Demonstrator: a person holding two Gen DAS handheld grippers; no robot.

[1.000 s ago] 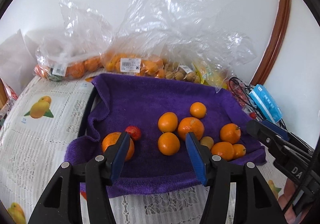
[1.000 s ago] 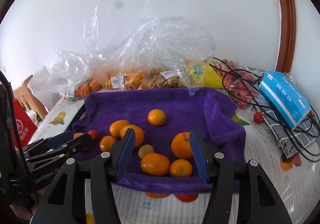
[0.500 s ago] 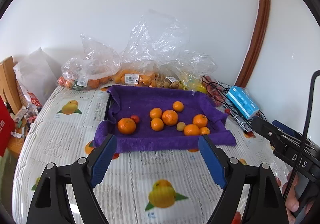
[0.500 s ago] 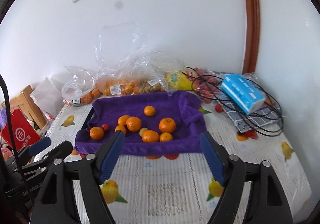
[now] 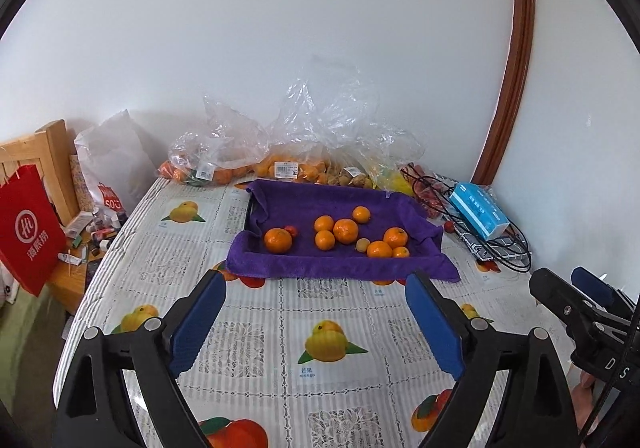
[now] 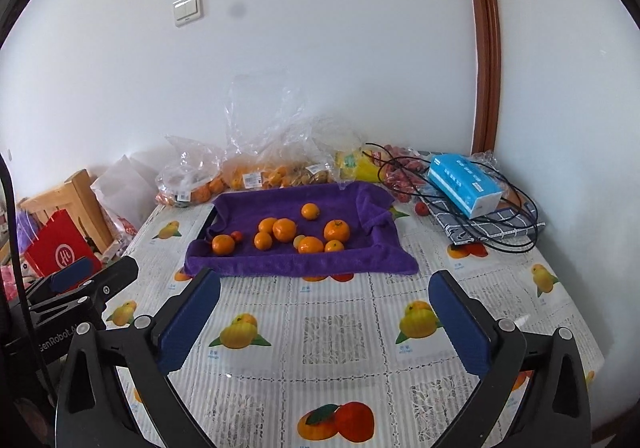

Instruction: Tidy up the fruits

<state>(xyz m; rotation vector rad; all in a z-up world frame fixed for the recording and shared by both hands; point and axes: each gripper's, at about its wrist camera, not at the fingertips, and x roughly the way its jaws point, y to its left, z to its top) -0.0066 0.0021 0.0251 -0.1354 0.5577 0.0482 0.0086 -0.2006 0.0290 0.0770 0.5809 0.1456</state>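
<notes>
A tray draped with a purple towel (image 5: 320, 264) (image 6: 280, 262) sits mid-table and holds several oranges (image 5: 346, 230) (image 6: 284, 229), a small red fruit (image 5: 292, 231) and a pale yellowish one (image 5: 362, 245). My left gripper (image 5: 316, 308) is open and empty, held back above the near part of the table. My right gripper (image 6: 324, 304) is open and empty too, well short of the tray. The right gripper also shows at the right edge of the left wrist view (image 5: 576, 288).
Clear plastic bags of fruit (image 5: 288, 167) lie along the wall behind the tray. A blue tissue pack (image 6: 464, 183) and black cables (image 6: 516, 207) lie at the right. A red paper bag (image 5: 28, 228) and a wooden chair (image 5: 48, 151) stand left of the table. The tablecloth (image 5: 320, 328) has fruit prints.
Both grippers have pulled far back from the tray and opened wider. The fruit on the towel has not moved.
</notes>
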